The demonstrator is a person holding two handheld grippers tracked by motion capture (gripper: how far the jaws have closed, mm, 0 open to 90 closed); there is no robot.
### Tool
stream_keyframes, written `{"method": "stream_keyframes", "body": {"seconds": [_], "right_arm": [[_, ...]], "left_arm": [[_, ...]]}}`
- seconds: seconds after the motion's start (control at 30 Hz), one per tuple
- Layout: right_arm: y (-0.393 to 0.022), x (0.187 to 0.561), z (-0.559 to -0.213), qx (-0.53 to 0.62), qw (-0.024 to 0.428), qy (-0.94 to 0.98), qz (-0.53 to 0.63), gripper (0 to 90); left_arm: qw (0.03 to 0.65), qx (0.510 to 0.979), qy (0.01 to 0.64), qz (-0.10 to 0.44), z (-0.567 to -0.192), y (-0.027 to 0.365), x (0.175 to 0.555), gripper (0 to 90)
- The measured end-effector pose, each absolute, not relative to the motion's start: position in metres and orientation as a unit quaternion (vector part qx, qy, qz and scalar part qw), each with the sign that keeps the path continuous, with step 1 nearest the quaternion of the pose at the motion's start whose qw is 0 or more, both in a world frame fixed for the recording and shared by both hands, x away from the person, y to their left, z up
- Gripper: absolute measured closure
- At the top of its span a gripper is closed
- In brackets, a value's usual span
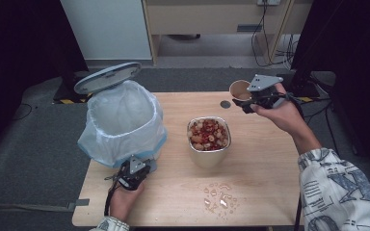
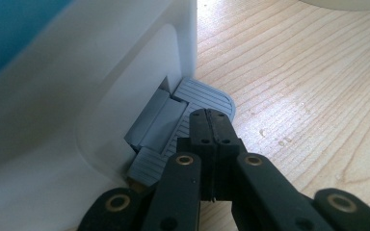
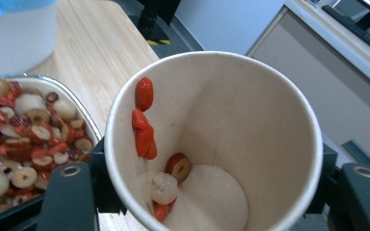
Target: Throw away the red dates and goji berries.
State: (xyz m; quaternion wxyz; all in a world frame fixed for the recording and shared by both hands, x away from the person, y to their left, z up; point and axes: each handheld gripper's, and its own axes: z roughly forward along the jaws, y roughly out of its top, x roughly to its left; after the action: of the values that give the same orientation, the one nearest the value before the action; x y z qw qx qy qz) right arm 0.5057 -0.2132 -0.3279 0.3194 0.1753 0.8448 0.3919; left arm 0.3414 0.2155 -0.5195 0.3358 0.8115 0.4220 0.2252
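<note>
Right tongs [image 3: 212, 202] clamp a tan paper cup [image 3: 250, 110] with red fruit stuck inside; left tongs [image 2: 211, 126] closed, empty.

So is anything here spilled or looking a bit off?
Yes. A wet patch with small bits lies on the wooden table, in front of the metal container of fruit pieces. A few pieces cling to the inside wall of the paper cup held by the right gripper.

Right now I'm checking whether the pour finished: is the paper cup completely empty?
No: the paper cup has a few red and pale fruit pieces stuck to its wall and bottom.
</note>
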Motion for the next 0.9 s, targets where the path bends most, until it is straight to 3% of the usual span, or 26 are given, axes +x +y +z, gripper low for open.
{"method": "stream_keyframes", "body": {"seconds": [0.9], "right_arm": [[-0.2229,0.5097,-0.3209,0.238,0.237,0.821,0.462,31.8]], "left_arm": [[0.336,0.811,0.422,0.225,-0.5195,0.2155,0.3414,89.7]]}}
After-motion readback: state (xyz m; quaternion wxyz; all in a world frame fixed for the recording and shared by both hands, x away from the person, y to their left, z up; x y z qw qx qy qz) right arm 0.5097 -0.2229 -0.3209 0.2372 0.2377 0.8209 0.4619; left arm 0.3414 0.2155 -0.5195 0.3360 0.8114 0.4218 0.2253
